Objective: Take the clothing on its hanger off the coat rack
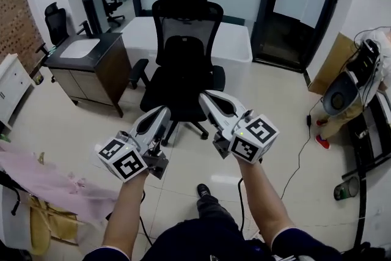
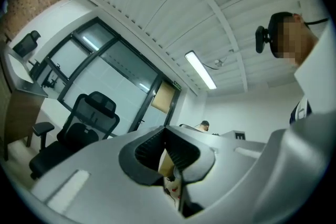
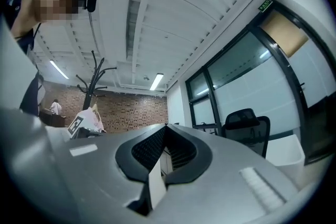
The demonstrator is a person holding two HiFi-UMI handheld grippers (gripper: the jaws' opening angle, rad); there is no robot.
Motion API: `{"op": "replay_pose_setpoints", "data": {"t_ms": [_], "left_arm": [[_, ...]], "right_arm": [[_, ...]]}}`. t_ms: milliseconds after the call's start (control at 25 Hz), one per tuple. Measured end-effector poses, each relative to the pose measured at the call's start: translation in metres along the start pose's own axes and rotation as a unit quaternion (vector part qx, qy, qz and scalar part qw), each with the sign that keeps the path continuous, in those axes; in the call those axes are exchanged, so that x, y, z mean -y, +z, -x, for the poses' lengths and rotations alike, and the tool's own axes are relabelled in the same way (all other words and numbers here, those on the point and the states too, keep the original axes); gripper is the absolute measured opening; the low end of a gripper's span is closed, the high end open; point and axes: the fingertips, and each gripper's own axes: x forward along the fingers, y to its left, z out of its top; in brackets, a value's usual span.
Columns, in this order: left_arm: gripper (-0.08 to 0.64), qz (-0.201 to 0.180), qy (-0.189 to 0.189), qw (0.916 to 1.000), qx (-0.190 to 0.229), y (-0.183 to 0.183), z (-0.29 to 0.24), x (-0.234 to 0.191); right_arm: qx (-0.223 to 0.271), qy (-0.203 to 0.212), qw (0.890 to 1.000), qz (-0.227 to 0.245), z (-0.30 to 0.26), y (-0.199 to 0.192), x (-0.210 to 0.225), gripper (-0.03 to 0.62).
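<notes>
A pale pink garment (image 1: pixel 43 183) hangs at the lower left of the head view, left of and below my left forearm. In the right gripper view the black coat rack (image 3: pixel 96 78) stands far off to the left before a brick wall, with the light garment (image 3: pixel 94 117) beside its pole. My left gripper (image 1: pixel 164 112) and right gripper (image 1: pixel 204 98) are held side by side at mid-frame, pointing toward the office chair, away from the clothing. The left gripper (image 2: pixel 166 127) has its jaws together and empty. The right gripper (image 3: pixel 166 126) is also shut on nothing.
A black office chair (image 1: pixel 183 58) stands straight ahead with a white table (image 1: pixel 235 43) behind it. A dark cabinet desk (image 1: pixel 91 64) is at the left. A person (image 1: pixel 348 95) is at the right edge, and a cable (image 1: pixel 302 150) runs across the tiled floor.
</notes>
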Motion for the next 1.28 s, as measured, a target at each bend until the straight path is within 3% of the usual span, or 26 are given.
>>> {"op": "replay_pose_setpoints", "data": {"t_ms": [280, 520, 840, 1280], "left_arm": [[0.012, -0.038, 0.084, 0.9953, 0.029, 0.030, -0.031, -0.059], [0.012, -0.073, 0.180, 0.9791, 0.060, 0.055, -0.027, -0.095], [0.012, -0.106, 0.290, 0.9473, 0.087, 0.085, 0.021, -0.142], [0.012, -0.162, 0.411, 0.8873, 0.132, 0.145, 0.111, -0.227]], "right_arm": [[-0.015, 0.106, 0.994, 0.005, -0.085, -0.006, 0.037, 0.002], [-0.024, 0.189, 0.982, -0.010, -0.139, -0.015, 0.049, 0.000], [-0.035, 0.289, 0.956, -0.025, -0.213, -0.035, 0.020, 0.000], [-0.049, 0.413, 0.909, -0.017, -0.340, -0.071, -0.056, 0.000]]}}
